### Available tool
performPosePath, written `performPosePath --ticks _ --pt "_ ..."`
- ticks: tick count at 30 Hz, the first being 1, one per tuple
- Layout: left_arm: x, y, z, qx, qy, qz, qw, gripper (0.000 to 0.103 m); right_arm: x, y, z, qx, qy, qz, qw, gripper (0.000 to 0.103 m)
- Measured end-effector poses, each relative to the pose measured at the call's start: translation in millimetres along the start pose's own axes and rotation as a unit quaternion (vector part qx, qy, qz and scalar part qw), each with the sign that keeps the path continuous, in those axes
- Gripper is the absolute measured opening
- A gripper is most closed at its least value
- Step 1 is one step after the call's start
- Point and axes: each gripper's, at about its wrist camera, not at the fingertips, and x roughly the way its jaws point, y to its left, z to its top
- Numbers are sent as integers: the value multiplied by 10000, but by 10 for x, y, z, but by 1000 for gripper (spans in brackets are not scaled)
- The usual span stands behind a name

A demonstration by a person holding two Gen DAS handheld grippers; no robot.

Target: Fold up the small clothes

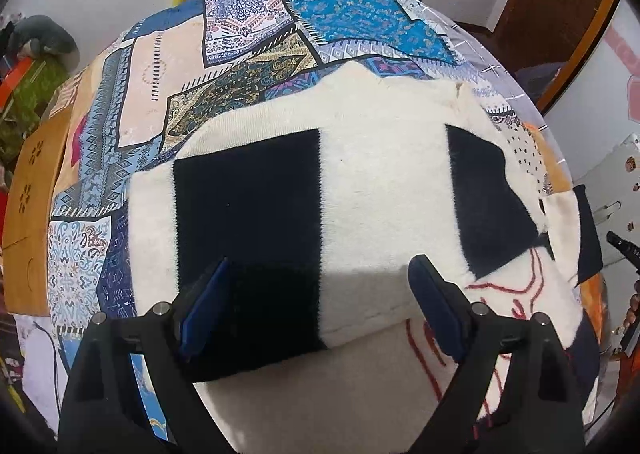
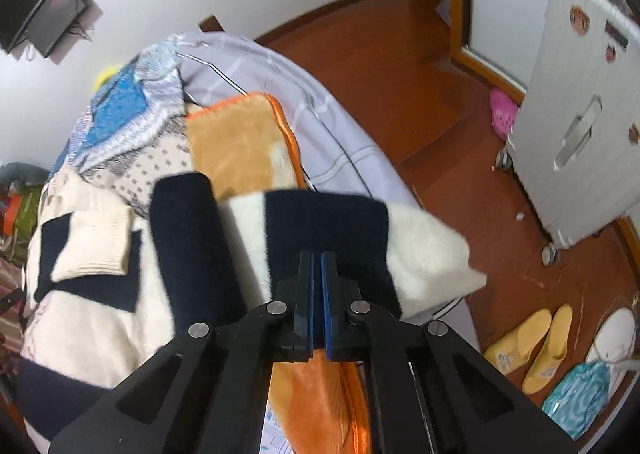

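A small cream sweater [image 1: 380,158] with navy blocks and red stitching lies on a patchwork bedspread [image 1: 248,54]. One sleeve is folded across its body. My left gripper [image 1: 320,278] is open, its blue-padded fingers [image 1: 208,302] hovering just above the folded sleeve. In the right wrist view the sweater's body [image 2: 92,294] lies at the left. My right gripper [image 2: 317,260] is shut on the other striped navy and cream sleeve [image 2: 420,250], holding it lifted over the bed's right edge.
An orange blanket [image 2: 240,146] and a grey striped sheet [image 2: 320,122] lie by the sweater. Wooden floor [image 2: 420,66] on the right holds a white cabinet [image 2: 580,114], yellow slippers [image 2: 536,342], and a pink shoe [image 2: 503,114]. A wooden headboard [image 1: 32,194] is at the left.
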Motion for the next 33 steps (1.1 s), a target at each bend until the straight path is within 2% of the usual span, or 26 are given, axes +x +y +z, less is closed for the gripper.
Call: performPosePath --ticks 4,5,6,7,8,10,14,16,17,23,26,33 --pt "-15 10 -7 -51 -2 -26 10000 90 -28 41 21 -65 34 -243 9997 4" --pt "-22 12 -18 -63 -5 -45 10000 90 -10 29 7 1 86 -288 9995 10" --pt "-29 16 -27 -67 -5 -57 10000 90 36 7 -13 73 223 -235 9994 27" --pt "-33 14 -35 -62 -3 -55 10000 90 88 -23 -35 150 347 -176 9991 37" --pt "-41 12 -45 -50 -1 -46 10000 90 121 -51 -58 227 401 -154 9988 52" --pt "-59 14 -71 -36 2 -36 10000 90 173 -97 -118 356 394 -160 9985 54" --pt "-80 31 -100 -48 19 -21 10000 89 413 -196 -175 597 719 -141 9955 57" --pt "-87 49 -121 -68 27 -3 10000 90 454 -215 -178 644 670 -85 9956 57" --pt "-88 58 -129 -85 35 -6 10000 90 465 -218 -172 663 638 -41 9957 53" --pt "-54 77 -159 -151 90 -25 9998 90 462 -160 -163 587 503 154 9969 22" --pt "-40 67 -173 -172 117 -43 9998 90 392 -115 -148 474 381 88 9981 11" --pt "-66 43 -198 -135 97 -104 9998 90 79 -6 -28 382 -25 236 9990 9"
